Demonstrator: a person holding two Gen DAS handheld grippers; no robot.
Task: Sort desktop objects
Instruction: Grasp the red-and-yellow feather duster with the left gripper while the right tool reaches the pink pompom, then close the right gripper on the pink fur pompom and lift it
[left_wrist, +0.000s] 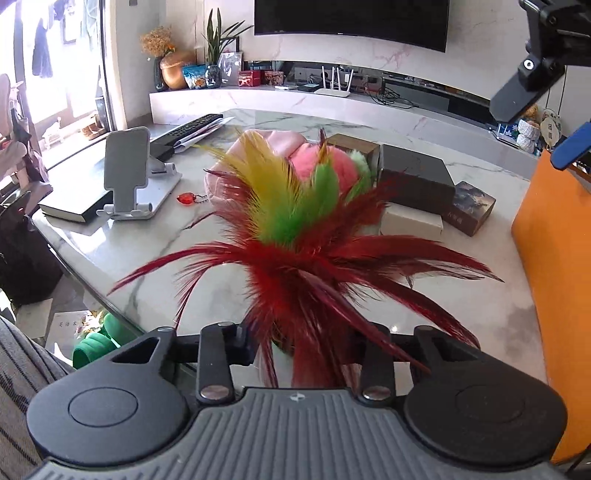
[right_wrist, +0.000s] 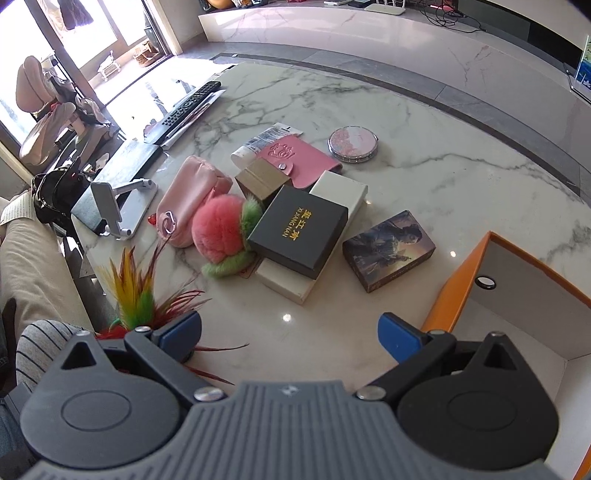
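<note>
Feathers (left_wrist: 295, 236) fill the left gripper's (left_wrist: 306, 347) view: a red, green and yellow shuttlecock stands between its fingers at the near table (left_wrist: 122, 254) edge (whether the pads actually press its base I cannot tell, plumes hide it). Right gripper (right_wrist: 290, 334) hangs spread wide over bare marble, nothing between its blue pads (right_wrist: 400, 338). Just right of it sits the orange box (right_wrist: 454, 284), a ring (right_wrist: 485, 282) inside. Farther back lie a black box (right_wrist: 299, 230), card box (right_wrist: 388, 249), pink plush (right_wrist: 221, 230), pouch (right_wrist: 188, 199), wallet (right_wrist: 295, 162) and round mirror (right_wrist: 352, 144).
</note>
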